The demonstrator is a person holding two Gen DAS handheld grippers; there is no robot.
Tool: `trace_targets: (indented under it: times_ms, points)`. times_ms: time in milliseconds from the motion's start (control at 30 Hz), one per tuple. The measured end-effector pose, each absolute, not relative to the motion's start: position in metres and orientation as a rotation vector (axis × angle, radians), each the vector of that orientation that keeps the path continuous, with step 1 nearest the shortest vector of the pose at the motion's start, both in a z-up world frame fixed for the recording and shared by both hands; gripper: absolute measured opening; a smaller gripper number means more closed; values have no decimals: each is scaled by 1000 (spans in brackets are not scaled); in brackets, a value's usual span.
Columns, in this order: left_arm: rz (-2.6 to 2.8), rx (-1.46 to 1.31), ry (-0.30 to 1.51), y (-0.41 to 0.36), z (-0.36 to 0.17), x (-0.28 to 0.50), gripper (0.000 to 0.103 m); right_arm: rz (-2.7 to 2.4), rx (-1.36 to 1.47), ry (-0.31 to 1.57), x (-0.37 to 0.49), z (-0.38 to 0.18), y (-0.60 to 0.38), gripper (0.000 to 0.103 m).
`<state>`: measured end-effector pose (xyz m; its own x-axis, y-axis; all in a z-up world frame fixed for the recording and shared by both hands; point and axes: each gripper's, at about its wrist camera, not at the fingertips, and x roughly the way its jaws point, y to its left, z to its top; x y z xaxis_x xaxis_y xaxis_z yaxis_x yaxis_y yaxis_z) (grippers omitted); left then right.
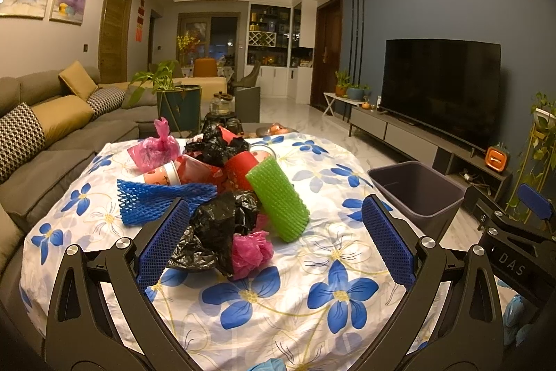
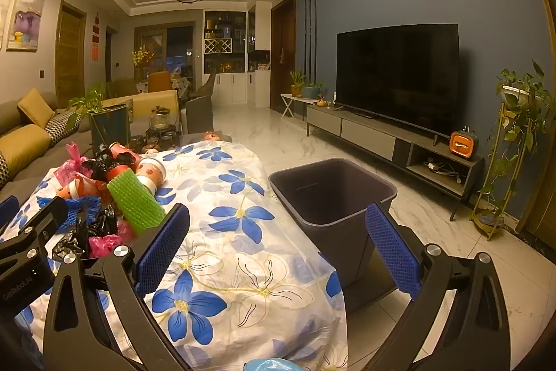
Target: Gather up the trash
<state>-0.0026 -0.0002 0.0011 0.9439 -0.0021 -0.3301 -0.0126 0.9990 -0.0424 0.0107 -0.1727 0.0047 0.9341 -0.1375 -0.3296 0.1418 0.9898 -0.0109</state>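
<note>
Tablecloth (image 1: 312, 266): white, blue flowers. Foam sleeves: green (image 1: 278, 200), blue mesh (image 1: 156, 200). Bags black (image 1: 222, 225) and pink (image 1: 153, 152). Bin (image 2: 330, 197) dark grey. Gripper pads (image 1: 163, 242) blue.

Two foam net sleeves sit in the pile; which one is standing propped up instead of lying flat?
The green foam sleeve, a rolled tube leaning on the pile. The blue foam sleeve lies flattened on the cloth to its left.

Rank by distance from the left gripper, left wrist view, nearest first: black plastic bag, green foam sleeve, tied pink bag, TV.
From the left gripper, jaws open:
1. Black plastic bag, crumpled beside its left finger.
2. Green foam sleeve, just beyond, tilted on the tablecloth.
3. Tied pink bag, far left of the pile.
4. TV, across the room on the right wall.
</note>
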Motion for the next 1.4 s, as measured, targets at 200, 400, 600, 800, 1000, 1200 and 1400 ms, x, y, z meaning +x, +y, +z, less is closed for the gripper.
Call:
trace_targets:
  times_ms: [200,400,600,800,1000,1200,1400]
  points:
    - [5,-45,337,0,1,-3,98,-143,14,336,11,4,-173,97]
    - [5,-46,337,-3,1,-2,98,-143,14,335,11,4,-173,97]
    - [7,-46,336,-5,2,-3,98,-143,15,335,11,4,-173,98]
    - [7,-50,332,-3,2,-4,98,-143,16,333,11,6,-173,98]
    - [7,-51,333,-3,3,-4,98,-142,16,334,10,4,-173,98]
    - [6,-53,332,-3,3,-4,98,-143,15,332,10,5,-174,97]
    - [7,-52,332,-2,2,-3,98,-142,16,332,11,5,-174,98]
